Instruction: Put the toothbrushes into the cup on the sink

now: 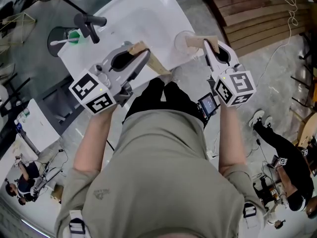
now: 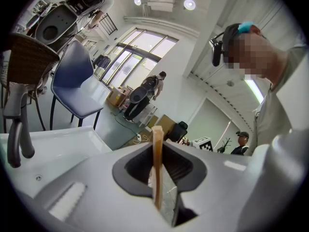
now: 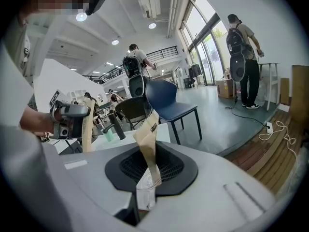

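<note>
The white sink lies ahead with a black faucet at its left. Beside the faucet stands a dark cup holding a white toothbrush and something green. My left gripper is shut on a brown cardboard toothbrush pack, which stands edge-on between the jaws in the left gripper view. My right gripper is shut on another pack of card and clear plastic. Both grippers hover over the sink's near edge. A round clear thing, maybe a cup, sits on the rim by the right pack.
Wooden planks and a white cable lie on the floor at the right. A person in black sits at the lower right, and others are at the lower left. A blue chair stands beyond the sink.
</note>
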`<state>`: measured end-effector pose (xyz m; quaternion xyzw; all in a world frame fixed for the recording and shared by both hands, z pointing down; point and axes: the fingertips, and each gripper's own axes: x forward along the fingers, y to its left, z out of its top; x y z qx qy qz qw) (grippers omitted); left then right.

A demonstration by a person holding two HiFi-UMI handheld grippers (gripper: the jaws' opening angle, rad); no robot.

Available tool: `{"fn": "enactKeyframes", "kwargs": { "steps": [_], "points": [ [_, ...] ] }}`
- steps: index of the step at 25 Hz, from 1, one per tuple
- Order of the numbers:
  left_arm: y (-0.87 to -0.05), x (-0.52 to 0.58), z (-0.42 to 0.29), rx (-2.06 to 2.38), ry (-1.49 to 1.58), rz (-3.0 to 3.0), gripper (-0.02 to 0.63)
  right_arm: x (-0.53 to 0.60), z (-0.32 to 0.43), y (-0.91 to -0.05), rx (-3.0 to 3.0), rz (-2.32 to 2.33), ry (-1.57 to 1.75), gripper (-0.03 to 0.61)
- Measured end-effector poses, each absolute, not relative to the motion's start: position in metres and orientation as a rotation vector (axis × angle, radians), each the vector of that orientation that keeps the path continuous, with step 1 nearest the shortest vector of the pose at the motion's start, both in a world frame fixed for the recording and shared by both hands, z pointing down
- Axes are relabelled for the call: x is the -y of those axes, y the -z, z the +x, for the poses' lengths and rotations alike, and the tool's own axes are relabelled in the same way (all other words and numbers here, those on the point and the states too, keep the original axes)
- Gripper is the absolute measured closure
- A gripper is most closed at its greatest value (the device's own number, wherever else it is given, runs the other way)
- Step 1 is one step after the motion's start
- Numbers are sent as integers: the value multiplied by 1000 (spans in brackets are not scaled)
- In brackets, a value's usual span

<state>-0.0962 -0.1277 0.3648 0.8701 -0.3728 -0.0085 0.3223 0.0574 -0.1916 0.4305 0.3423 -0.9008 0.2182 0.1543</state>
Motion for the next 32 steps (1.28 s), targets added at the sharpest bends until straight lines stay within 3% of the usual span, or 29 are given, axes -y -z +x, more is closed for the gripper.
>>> {"fn": "enactKeyframes", "kwargs": {
  "steps": [32],
  "points": [
    [-362,128,-93,976,23,2290,560,196,62,-433,2562,1049,-621,535]
  ]
}}
